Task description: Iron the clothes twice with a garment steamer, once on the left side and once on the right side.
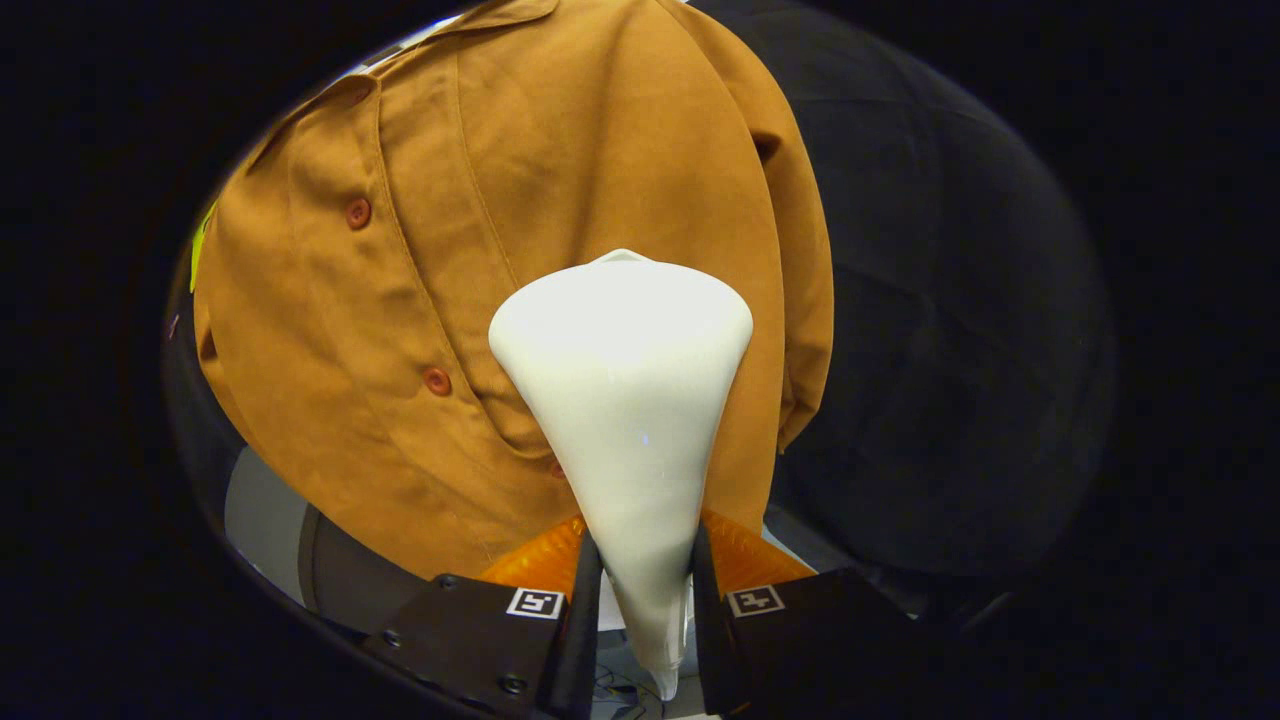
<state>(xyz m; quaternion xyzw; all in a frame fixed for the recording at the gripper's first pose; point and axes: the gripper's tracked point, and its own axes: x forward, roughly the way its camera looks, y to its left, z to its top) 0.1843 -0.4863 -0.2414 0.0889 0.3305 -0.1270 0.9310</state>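
Note:
A brown button-up shirt (pixel 420 290) hangs in front of me, its button placket running down its left half. A white cone-shaped garment steamer (pixel 625 400) rises between my fingers, its wide head against the shirt's right half, just right of the placket. My gripper (pixel 645 580) is shut on the steamer's narrow handle, one finger (pixel 575 600) pressing on each side. The shirt's right sleeve (pixel 800 260) hangs beside the steamer head.
Black cloth (pixel 950 350) forms the booth wall behind and right of the shirt. Below the shirt's hem a pale floor or base (pixel 260 510) shows, with a dark curved stand part (pixel 340 580) near the fingers.

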